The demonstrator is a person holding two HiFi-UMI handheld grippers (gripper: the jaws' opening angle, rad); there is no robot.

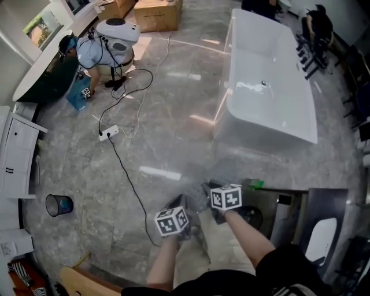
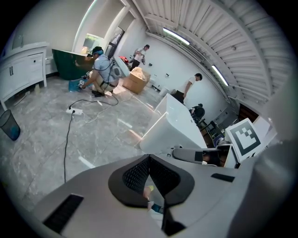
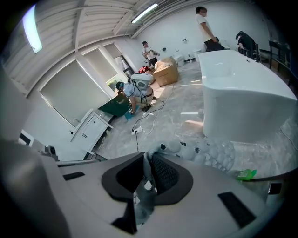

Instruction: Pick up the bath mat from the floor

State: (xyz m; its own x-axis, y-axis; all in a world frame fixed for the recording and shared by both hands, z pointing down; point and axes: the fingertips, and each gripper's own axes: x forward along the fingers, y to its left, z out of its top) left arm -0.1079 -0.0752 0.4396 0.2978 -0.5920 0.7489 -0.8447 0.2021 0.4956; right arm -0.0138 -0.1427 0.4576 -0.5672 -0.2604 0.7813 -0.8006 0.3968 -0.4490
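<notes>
Near the bottom of the head view, just short of the white bathtub (image 1: 269,75): both grippers side by side, close together, angled steeply down over the grey marble floor (image 1: 173,133).

Right gripper (image 3: 148,160): jaws almost closed, clamped on a bunched fold of the bath mat (image 3: 212,153), pads pressing it from both sides. Mat material translucent, grey-white, covered in round bubbles. Runs out of the jaws forward and to the right, toward the tub's base; hangs down behind the pads as well. Contact of the far edge with the floor: not determinable.

Left gripper (image 2: 149,161): jaws drawn together, pads meeting at their tips. No mat material made out between them in the left gripper view; only a narrow gap lower down, with small coloured glimpses through it. Hold on the mat: not confirmed. From the head view: bunched mat between the tips of the two grippers.

Surroundings:
- Small green item (image 3: 245,175) near the mat's far part.
- White power strip (image 1: 108,133) with black cable (image 1: 124,170), well apart from the grippers.
- Dark mesh bin (image 1: 59,204) at left, near a white cabinet (image 1: 14,156).
- Person (image 1: 98,52) crouching at far upper left; cardboard box (image 1: 159,13) beyond.
</notes>
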